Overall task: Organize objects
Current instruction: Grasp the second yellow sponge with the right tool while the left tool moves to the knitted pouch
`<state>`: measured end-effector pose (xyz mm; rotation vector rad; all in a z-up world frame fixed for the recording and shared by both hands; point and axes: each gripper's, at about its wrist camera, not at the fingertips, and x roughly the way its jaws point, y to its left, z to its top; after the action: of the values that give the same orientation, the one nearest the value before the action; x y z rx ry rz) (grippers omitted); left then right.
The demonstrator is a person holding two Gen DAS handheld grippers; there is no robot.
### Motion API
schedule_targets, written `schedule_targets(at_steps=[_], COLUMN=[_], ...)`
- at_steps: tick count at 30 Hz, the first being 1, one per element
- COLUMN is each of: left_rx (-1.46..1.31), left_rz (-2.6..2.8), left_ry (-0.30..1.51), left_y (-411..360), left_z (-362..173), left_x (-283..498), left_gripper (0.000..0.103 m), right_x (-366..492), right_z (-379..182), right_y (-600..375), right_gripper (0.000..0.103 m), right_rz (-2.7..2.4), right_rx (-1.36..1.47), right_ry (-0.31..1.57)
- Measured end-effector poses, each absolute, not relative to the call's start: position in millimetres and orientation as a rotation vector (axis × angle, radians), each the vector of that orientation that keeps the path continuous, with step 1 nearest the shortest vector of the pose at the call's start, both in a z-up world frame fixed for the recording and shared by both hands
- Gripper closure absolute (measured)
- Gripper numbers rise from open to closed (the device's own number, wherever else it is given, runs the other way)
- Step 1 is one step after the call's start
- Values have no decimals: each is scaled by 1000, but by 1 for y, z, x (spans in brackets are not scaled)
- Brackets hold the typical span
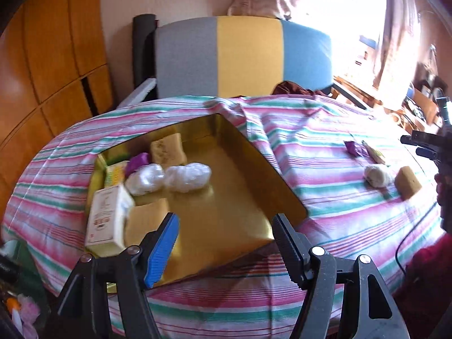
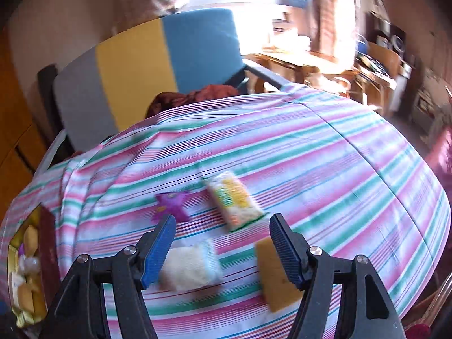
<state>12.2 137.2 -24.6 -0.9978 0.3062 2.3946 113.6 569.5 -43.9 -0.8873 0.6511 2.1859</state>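
Observation:
A gold tin tray [image 1: 226, 197] lies on the striped cloth and holds a white box [image 1: 107, 220], tan blocks [image 1: 168, 152], a purple packet [image 1: 137, 162], a yellow-green packet [image 1: 115, 171] and two clear-wrapped white bundles [image 1: 188, 176]. My left gripper [image 1: 226, 248] is open and empty over the tray's near edge. My right gripper [image 2: 223, 251] is open and empty above a white wrapped bundle [image 2: 192, 265], with a tan block [image 2: 275, 276] by its right finger. A purple packet [image 2: 172, 204] and a yellow-green packet [image 2: 234, 200] lie beyond.
The striped cloth [image 2: 310, 155] covers a rounded table. A grey, yellow and blue chair [image 1: 240, 56] stands behind it with dark red fabric [image 2: 195, 96] on its seat. Wooden cabinets [image 1: 50, 56] are at left. The tray's edge shows at far left [image 2: 45, 243].

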Motion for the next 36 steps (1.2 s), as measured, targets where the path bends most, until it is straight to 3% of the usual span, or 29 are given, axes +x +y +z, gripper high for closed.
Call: schedule_targets(at_steps=[3,7,19,29,36], left_rx=[-1007,-1021,-1030,-1231,-1218], left_rz=[2334,2246,2020,1780,1785], left_ry=[341,390,436,284,380], left_y=[160,195,291,407,468], left_z=[-29,-38,-59,-69,-82], left_x=[17,25,28,10,13], left_gripper=[34,34,34,31,17], right_x=[141,151,157,162,165], right_z=[-64,-77,-70,-64,-68], right_y=[608,621,619,621,624], right_gripper=[33,33,33,33,32], right_rz=[2053,1999,2027,2058,2059], right_rx=[-823,-815,-746,-675,-653], right_ry=[959,1109,1123,1156,1218])
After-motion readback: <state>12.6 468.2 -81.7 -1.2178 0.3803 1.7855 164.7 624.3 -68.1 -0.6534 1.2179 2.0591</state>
